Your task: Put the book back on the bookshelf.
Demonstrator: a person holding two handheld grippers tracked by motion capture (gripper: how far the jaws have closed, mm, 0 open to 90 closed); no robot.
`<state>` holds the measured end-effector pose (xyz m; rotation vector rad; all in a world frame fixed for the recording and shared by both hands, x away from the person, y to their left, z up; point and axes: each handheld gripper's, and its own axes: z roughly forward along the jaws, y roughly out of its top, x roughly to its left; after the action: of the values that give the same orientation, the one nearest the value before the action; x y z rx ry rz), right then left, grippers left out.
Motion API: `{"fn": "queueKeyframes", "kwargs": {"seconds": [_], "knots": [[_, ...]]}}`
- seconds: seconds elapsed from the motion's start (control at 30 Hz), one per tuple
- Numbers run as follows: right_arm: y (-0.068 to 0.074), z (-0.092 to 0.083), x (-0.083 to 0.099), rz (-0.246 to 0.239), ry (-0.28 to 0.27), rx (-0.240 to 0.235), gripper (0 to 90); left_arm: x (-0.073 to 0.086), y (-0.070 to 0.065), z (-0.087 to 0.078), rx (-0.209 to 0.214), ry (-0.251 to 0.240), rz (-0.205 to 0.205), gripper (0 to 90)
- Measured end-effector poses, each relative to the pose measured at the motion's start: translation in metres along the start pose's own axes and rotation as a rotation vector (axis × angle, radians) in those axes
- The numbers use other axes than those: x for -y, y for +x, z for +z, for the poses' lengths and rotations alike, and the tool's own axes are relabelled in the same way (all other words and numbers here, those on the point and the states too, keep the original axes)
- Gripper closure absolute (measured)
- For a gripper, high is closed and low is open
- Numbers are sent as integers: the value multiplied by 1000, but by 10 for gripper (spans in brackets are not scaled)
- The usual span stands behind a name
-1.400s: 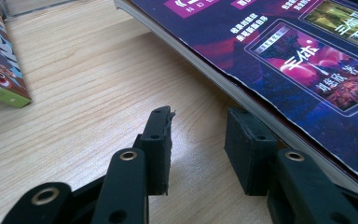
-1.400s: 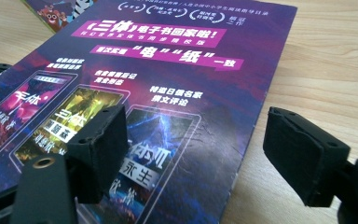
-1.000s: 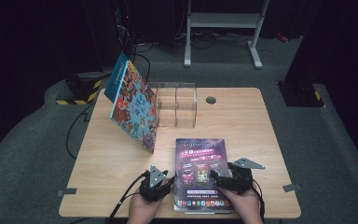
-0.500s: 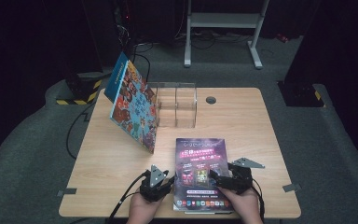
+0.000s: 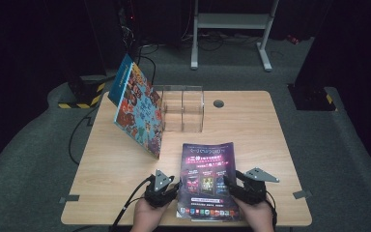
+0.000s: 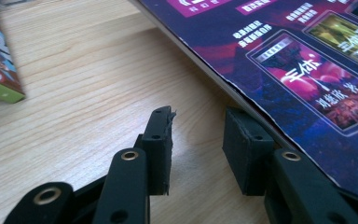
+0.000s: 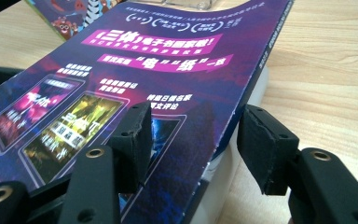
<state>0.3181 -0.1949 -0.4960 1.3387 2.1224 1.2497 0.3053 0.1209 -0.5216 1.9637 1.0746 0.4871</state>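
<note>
Pale woodgrain table (image 5: 125,188), glossy purple book (image 5: 207,179)

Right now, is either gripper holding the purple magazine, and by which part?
Neither grips it yet. The right gripper straddles the purple magazine at its right edge, jaws just closing, pads not pressing. The left gripper sits open beside its left edge.

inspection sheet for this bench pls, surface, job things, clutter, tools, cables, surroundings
surface: wooden table, round grommet hole at the back
job's things: purple book lying flat at the front edge, back cover up
clutter: colourful book leaning on a clear box
grippers: left tool open at the purple book's left edge; right tool has just been closing, jaws astride its spine, not pressing
cables: one trails from the left tool
surroundings: dark floor, metal stand behind
</note>
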Motion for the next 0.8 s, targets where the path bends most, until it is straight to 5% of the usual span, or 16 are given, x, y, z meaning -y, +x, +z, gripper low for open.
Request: {"fn": "queueKeyframes", "kwargs": {"seconds": [0.2, 0.6, 0.8], "knots": [[4, -4, 5, 5, -6, -5, 436, 0, 4, 0, 0, 2, -27, 609], [-13, 13, -2, 81, -2, -43, 397, 1, 3, 1, 2, 3, -20, 610], [-13, 10, -6, 74, -14, -23, 502, 1, 2, 1, 2, -1, -18, 613]]}}
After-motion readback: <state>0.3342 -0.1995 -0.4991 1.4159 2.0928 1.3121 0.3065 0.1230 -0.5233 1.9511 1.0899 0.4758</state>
